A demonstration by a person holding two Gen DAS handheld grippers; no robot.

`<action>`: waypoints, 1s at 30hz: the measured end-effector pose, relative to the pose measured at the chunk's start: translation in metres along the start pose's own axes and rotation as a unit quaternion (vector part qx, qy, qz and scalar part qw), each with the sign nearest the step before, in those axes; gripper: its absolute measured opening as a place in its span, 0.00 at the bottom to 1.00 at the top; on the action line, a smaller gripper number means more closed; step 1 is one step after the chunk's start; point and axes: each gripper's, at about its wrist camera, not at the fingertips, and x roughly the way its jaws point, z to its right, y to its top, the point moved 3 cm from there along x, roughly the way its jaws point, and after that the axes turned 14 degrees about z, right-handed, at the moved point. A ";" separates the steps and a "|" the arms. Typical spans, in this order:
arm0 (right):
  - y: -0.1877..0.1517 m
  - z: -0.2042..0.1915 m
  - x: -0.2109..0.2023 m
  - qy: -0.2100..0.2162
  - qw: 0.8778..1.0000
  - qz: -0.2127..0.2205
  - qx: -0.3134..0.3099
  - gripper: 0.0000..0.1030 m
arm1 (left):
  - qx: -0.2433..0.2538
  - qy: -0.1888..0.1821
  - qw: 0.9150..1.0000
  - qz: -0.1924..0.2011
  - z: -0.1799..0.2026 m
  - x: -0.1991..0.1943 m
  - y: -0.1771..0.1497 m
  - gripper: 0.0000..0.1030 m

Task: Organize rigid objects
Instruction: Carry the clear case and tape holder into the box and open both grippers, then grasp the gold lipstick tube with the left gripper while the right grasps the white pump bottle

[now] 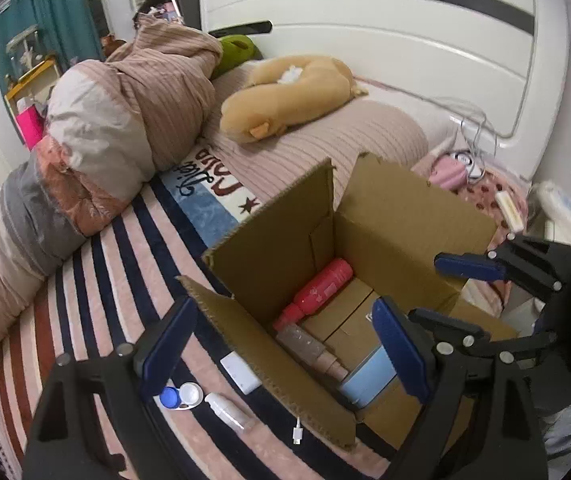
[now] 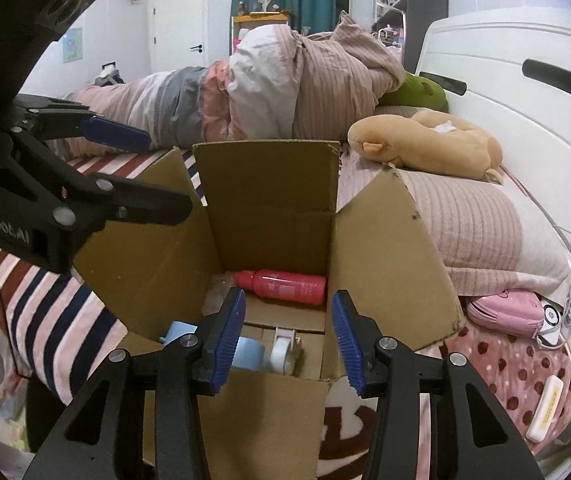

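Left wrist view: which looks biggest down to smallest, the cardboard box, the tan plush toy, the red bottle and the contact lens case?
1. Cardboard box
2. Plush toy
3. Red bottle
4. Lens case

The fisheye enlarges nearby things, so the lens case is likely even smaller than it looks.

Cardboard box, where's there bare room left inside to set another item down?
Inside the cardboard box, bare floor shows beside the red bottle, toward the right wall. The near-left corner is crowded: a brown bottle and a blue item lie there.
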 end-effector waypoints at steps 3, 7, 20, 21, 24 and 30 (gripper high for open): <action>0.004 -0.004 -0.001 0.001 1.000 0.001 -0.004 0.42 | -0.022 0.000 1.000 0.022 -0.011 -0.016 0.002 0.86; 0.015 -0.017 -0.007 0.010 1.000 0.016 -0.005 0.42 | -0.051 0.018 0.997 0.058 -0.039 -0.051 -0.002 0.86; 0.058 -0.150 -0.001 0.147 0.988 0.050 -0.025 0.42 | -0.150 0.127 0.979 0.049 -0.160 -0.084 -0.113 0.86; 0.053 -0.162 0.008 0.157 0.987 0.037 -0.027 0.42 | -0.163 0.124 0.978 0.042 -0.166 -0.077 -0.126 0.86; 0.032 -0.183 0.034 0.175 0.984 -0.002 -0.020 0.42 | -0.200 0.103 0.974 0.015 -0.180 -0.051 -0.164 0.86; -0.028 -0.187 0.103 0.123 0.989 -0.086 0.020 0.42 | -0.235 0.076 0.968 -0.031 -0.187 0.008 -0.212 0.61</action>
